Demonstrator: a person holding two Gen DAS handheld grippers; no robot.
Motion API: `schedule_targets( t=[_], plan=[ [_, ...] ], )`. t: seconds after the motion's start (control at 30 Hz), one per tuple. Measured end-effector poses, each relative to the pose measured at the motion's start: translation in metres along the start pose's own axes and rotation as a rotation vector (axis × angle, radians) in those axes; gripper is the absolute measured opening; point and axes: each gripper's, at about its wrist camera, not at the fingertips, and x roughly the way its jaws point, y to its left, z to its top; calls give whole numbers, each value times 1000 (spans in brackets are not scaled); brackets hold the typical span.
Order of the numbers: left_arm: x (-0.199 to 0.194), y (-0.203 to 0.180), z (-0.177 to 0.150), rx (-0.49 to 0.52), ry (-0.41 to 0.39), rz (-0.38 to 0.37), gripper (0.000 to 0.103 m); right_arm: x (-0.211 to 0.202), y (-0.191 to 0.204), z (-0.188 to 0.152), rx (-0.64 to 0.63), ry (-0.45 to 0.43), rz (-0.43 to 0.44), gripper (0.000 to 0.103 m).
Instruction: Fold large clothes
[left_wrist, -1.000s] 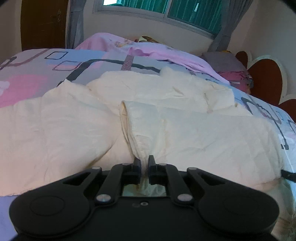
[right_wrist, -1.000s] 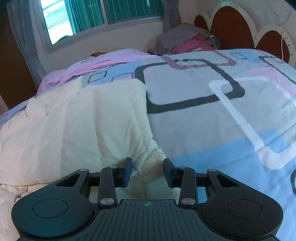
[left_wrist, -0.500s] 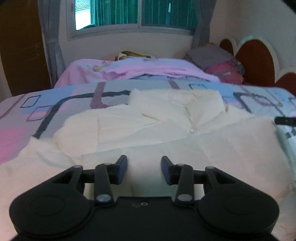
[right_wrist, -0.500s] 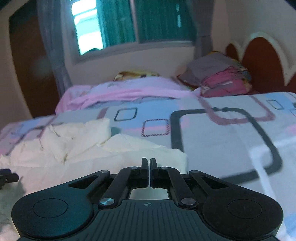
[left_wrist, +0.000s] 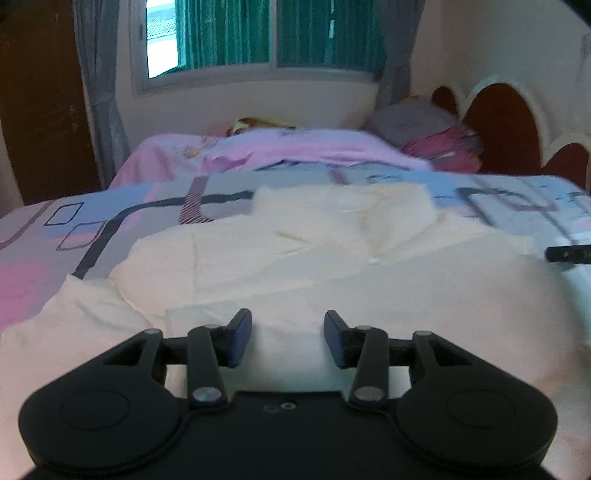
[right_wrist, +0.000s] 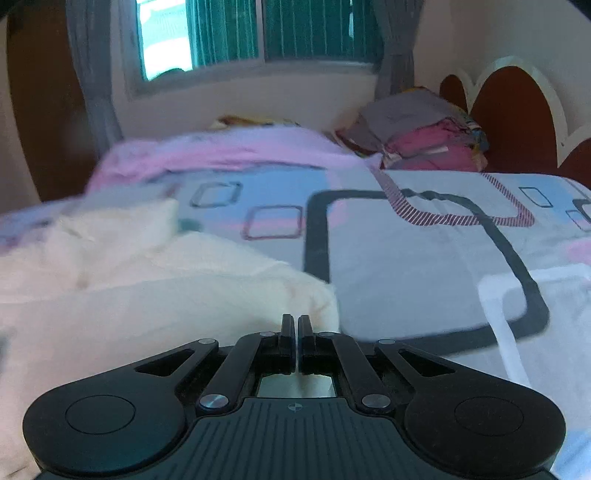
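The cream shirt (left_wrist: 332, 258) lies spread on the bed (right_wrist: 424, 258), the left gripper (left_wrist: 288, 338) above its near hem with fingers apart, while at three o'clock the right gripper (right_wrist: 296, 332), fingers together, seemingly pins the shirt's edge for folding.

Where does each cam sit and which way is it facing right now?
Left wrist: on the left gripper, jaws apart, low over the cream garment, facing the window.
Right wrist: on the right gripper, jaws together at the garment's edge, facing the same way.
Shared: garment, patterned bedspread, window, headboard, folded clothes pile.
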Motion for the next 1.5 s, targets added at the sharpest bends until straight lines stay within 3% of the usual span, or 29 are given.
schedule_targets(
  t=[0.07, 0.13, 0.2, 0.23, 0.27, 0.4, 0.57, 0.63, 0.77, 0.87, 1.0, 1.17, 1.43, 1.5],
  plan=[
    [-15, -9, -9, -3, -11, -7, 43, -21, 8, -12, -9, -1, 17, 6],
    [-20, -16, -19, -10, -3, 2, 48, -34, 13, -28, -8, 4, 18, 59],
    [-9, -18, -27, -16, 46, 15, 49, -34, 18, -42, -34, 32, 7, 58],
    [-1, -18, -31, -24, 83, 27, 48, -27, 21, -47, -41, 75, -9, 48],
    [6, -16, -34, -29, 101, 27, 49, -21, 21, -52, -40, 101, -18, 46],
    [10, -13, -33, -27, 103, 26, 50, -22, 25, -51, -40, 106, -48, 46],
    [-25, 12, -40, -82, 41, 80, 94, -56, 25, -49, -3, 47, -80, 46],
    [-42, 37, -48, -121, 35, 136, 93, -69, 20, -52, 22, 41, -88, 46],
    [-82, 112, -74, -303, 40, 235, 76, -89, 17, -62, 60, 48, -117, 46],
    [-117, 173, -102, -466, 41, 344, 73, -99, 17, -69, 89, 57, -126, 46],
    [-158, 237, -136, -593, 44, 488, 72, -98, 17, -69, 146, 63, -151, 46],
    [-177, 305, -164, -844, -2, 489, 70, -98, 22, -56, 225, 42, -152, 46],
    [-157, 352, -166, -1056, -149, 404, 69, -95, 36, -44, 241, 36, -164, 46],
    [-158, 357, -167, -1078, -168, 365, 53, -93, 36, -44, 248, 45, -170, 46]
  ],
)
